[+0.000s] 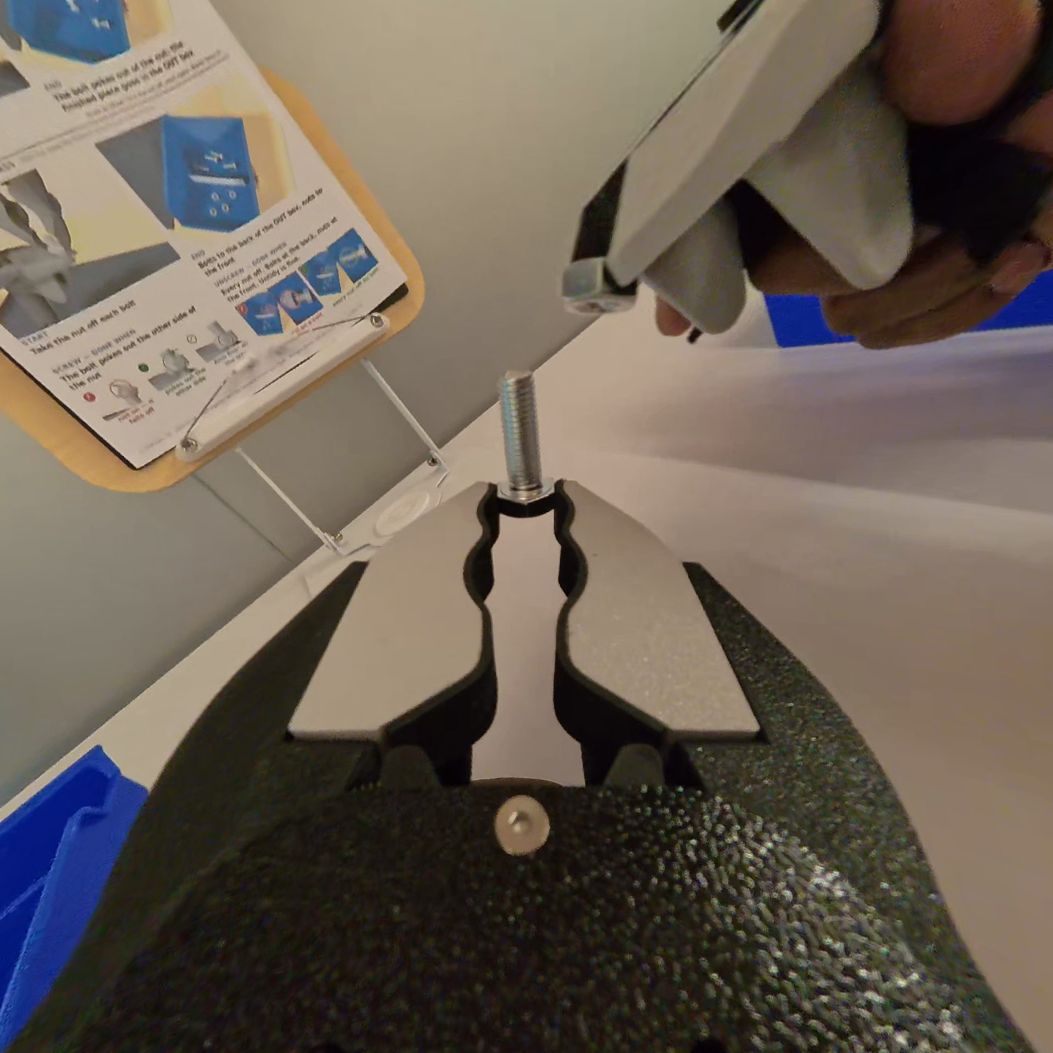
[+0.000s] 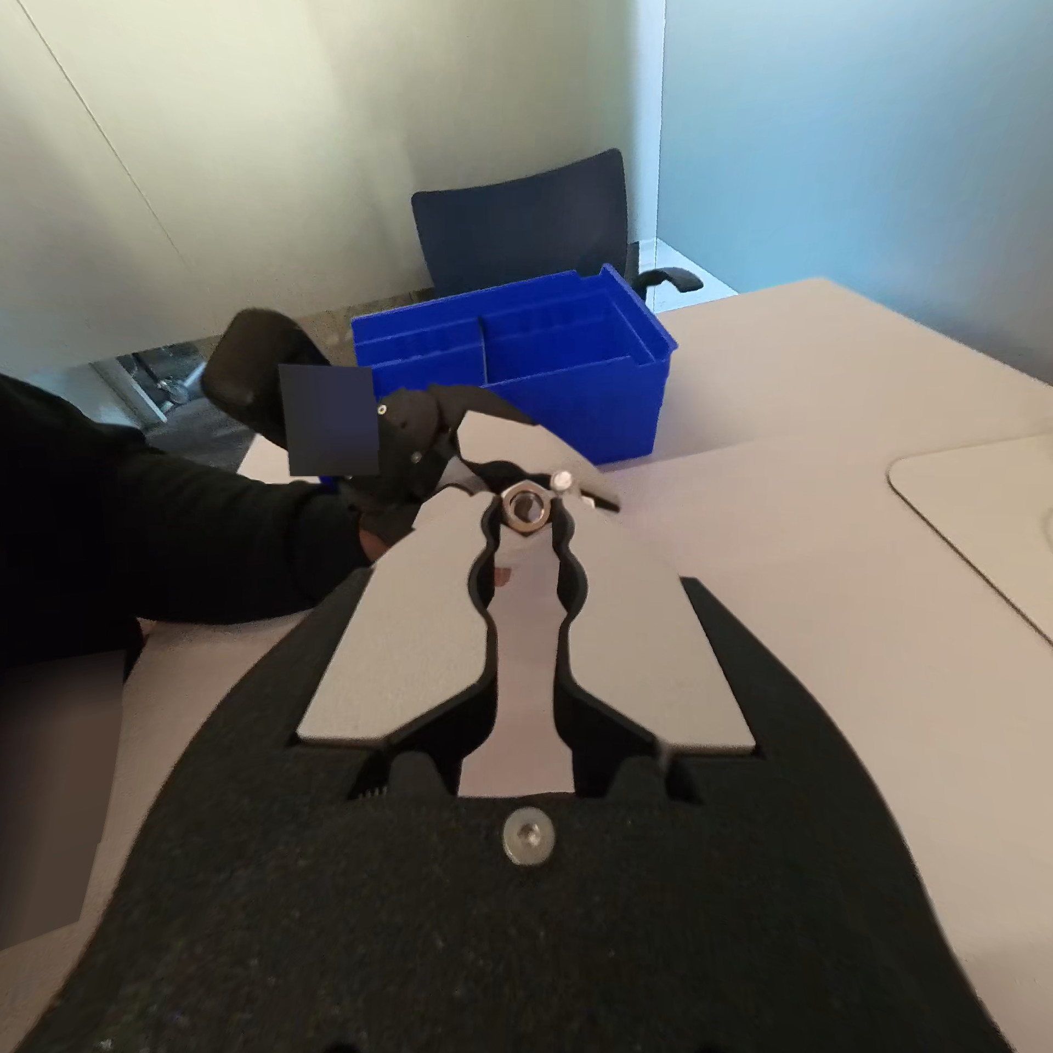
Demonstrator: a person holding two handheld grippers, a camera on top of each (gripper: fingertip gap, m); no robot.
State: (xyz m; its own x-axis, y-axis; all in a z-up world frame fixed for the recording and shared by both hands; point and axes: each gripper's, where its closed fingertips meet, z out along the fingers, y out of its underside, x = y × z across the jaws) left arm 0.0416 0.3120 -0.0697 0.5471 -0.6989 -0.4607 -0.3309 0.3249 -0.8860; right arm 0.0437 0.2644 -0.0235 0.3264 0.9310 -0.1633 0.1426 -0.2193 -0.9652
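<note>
A pale table (image 2: 798, 541) fills the ground beyond both pairs of fingers. On it, past the right fingertips and a little to their right, stands a blue bin (image 2: 570, 364) with inner dividers, and a dark chair (image 2: 518, 228) stands behind that. A second blue bin (image 1: 51, 854) shows low at the left of the left gripper's body. Up and to the left of the left fingertips, a wooden board (image 1: 319, 399) on a white wire stand carries a printed sheet (image 1: 171, 216) with pictures.

The left gripper (image 1: 527, 501) is closed on the hexagonal head of a silver bolt (image 1: 517, 433), whose threaded shaft stands out straight ahead of the tips. The right gripper (image 2: 527, 510) is closed on a silver hex nut (image 2: 525, 507), a fingertip pressed on each side, its hole facing the camera. In the left view the nut (image 1: 592, 285) hangs above and to the right of the bolt's end, apart from it. In the right view the bolt's tip (image 2: 561, 478) sits just beside the nut, at its upper right.
</note>
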